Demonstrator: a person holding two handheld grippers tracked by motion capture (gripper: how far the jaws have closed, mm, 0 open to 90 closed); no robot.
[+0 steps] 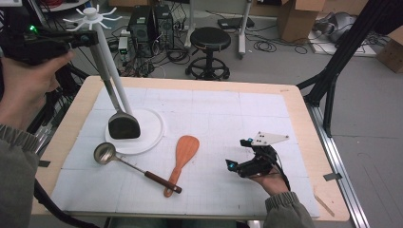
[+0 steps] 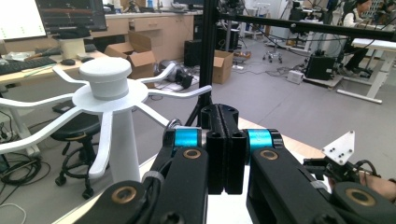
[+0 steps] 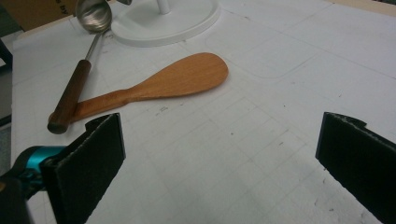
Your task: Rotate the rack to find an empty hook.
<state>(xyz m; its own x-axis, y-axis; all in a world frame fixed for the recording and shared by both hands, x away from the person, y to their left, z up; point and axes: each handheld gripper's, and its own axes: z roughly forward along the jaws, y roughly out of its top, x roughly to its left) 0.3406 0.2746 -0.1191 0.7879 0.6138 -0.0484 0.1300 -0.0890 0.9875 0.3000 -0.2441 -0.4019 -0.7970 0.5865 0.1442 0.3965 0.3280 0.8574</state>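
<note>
My left gripper (image 1: 88, 38) is raised at the far left beside the top of a white hook rack (image 1: 97, 16). Its jaws are shut on the upper end of a grey-handled spatula (image 1: 123, 126), whose black head hangs low over the rack's round base (image 1: 149, 135). In the left gripper view the left gripper (image 2: 219, 112) has its jaws pressed together close to the rack's hooked top (image 2: 105, 79). My right gripper (image 1: 237, 153) rests on the mat at the right, open. In the right gripper view the right gripper (image 3: 215, 163) has nothing between its jaws.
A wooden rice paddle (image 1: 183, 152) (image 3: 177, 79) lies mid-table, its handle crossing the brown handle of a steel ladle (image 1: 105, 153) (image 3: 93, 16). A white mat (image 1: 214, 109) covers the tabletop. A black stool (image 1: 209, 42) and cables are on the floor behind.
</note>
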